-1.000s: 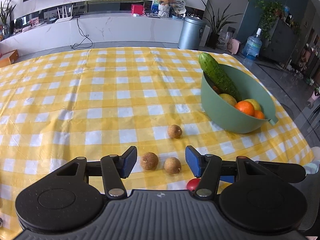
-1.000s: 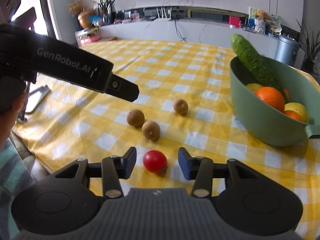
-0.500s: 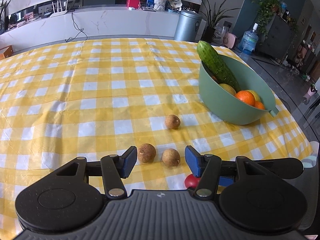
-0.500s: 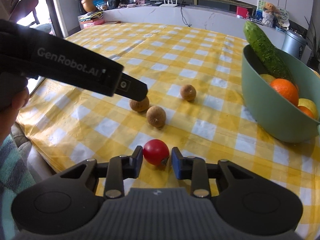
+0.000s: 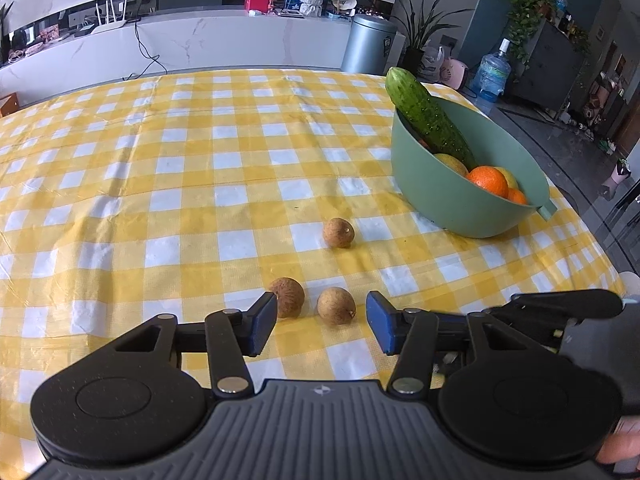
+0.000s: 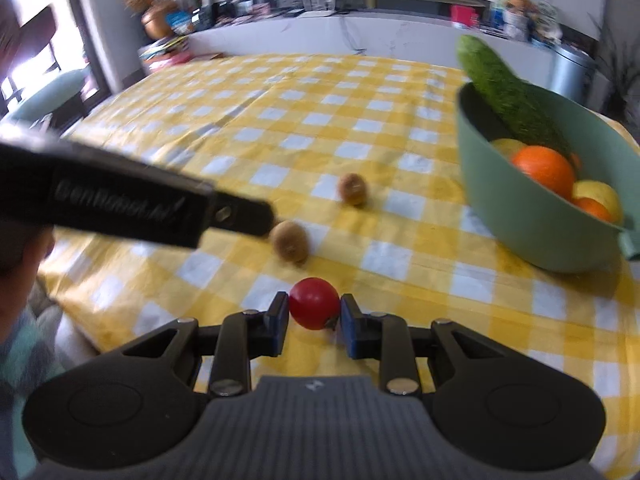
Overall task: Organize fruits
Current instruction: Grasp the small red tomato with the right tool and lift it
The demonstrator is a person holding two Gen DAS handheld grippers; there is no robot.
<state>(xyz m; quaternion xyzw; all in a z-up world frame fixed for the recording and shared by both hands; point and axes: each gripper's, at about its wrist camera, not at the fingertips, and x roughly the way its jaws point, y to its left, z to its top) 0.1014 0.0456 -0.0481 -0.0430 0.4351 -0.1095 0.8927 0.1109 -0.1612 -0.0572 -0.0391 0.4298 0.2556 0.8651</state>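
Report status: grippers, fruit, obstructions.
Right gripper shut on red tomato. Left gripper closing, nothing gripped, two brown fruits just ahead of it. Path to green bowl looks clear.

both wrist views overlook the checked tablecloth.

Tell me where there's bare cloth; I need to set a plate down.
Free: the cloth left of the bowl and beyond the three longans. Crowded: the near edge, with longans, tomato and both grippers.
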